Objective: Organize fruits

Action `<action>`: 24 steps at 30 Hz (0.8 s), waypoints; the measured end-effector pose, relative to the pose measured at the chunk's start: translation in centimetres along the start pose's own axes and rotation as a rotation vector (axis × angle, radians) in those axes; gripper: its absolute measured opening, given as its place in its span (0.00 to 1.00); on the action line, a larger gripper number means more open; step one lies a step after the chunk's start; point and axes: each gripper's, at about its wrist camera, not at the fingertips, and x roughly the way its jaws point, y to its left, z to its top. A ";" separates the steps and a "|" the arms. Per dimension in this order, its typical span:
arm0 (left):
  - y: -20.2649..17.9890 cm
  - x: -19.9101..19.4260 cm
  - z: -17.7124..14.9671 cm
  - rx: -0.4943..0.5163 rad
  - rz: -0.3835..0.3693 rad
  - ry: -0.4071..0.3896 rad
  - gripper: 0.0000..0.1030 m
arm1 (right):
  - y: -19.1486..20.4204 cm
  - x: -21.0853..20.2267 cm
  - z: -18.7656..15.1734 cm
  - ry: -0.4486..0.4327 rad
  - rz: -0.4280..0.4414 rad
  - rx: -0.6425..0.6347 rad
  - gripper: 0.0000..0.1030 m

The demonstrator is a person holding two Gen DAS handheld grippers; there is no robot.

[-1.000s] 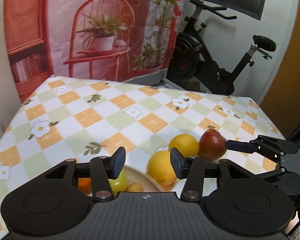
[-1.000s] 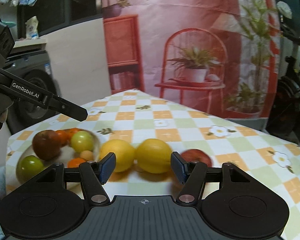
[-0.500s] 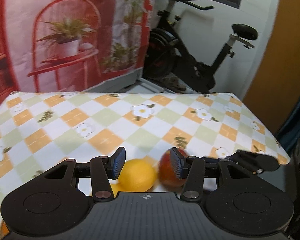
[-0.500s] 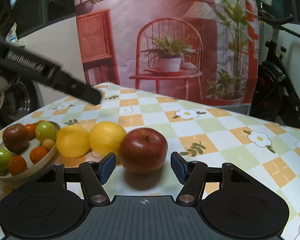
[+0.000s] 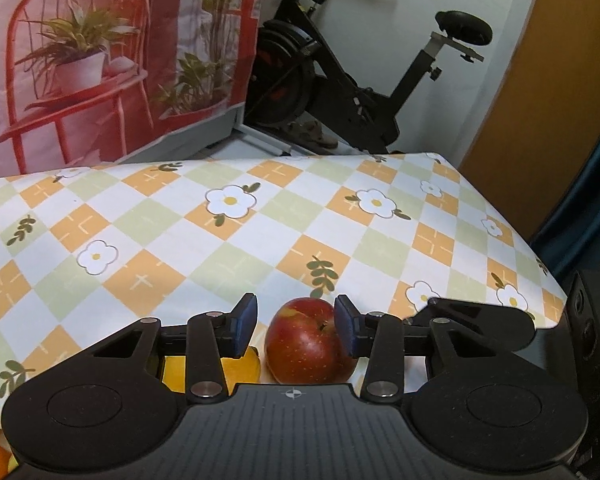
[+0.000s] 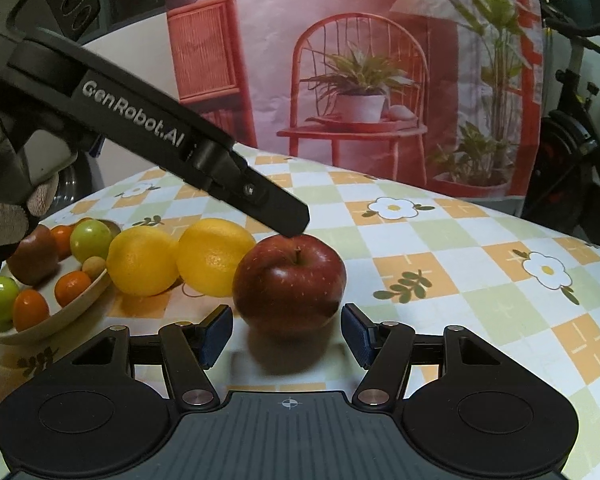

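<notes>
A red apple (image 6: pixel 290 284) sits on the checked tablecloth (image 6: pixel 440 280), to the right of two yellow citrus fruits (image 6: pixel 142 260) (image 6: pixel 216 256). My left gripper (image 5: pixel 296 326) hovers over the apple (image 5: pixel 308 340), its jaws closing with the apple between and below the blue pads; one left finger (image 6: pixel 260 196) tips onto the apple's top. No pad presses its sides. My right gripper (image 6: pixel 288 332) stands open just short of the apple, level with its lower half. A right finger (image 5: pixel 480 314) shows beside the apple.
A shallow bowl (image 6: pixel 4 338) with several small green, orange and dark fruits stands left of the citrus. A gloved hand (image 6: pixel 4 220) holds the left gripper. The table's right edge (image 5: pixel 540 256) drops off near an exercise bike (image 5: pixel 340 80). A printed backdrop hangs behind.
My left gripper swung right, from above the bowl and citrus to over the apple, and its jaws narrowed. My right gripper drew nearer the apple, which now sits centred between its fingers.
</notes>
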 end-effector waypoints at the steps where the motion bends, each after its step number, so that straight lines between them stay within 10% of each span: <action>1: 0.0 0.1 0.0 0.003 -0.004 0.007 0.38 | -0.1 0.1 0.1 0.000 0.002 0.002 0.55; 24: 0.4 0.0 -0.8 0.028 -0.088 0.057 0.29 | -0.4 1.1 0.7 0.038 0.062 -0.013 0.57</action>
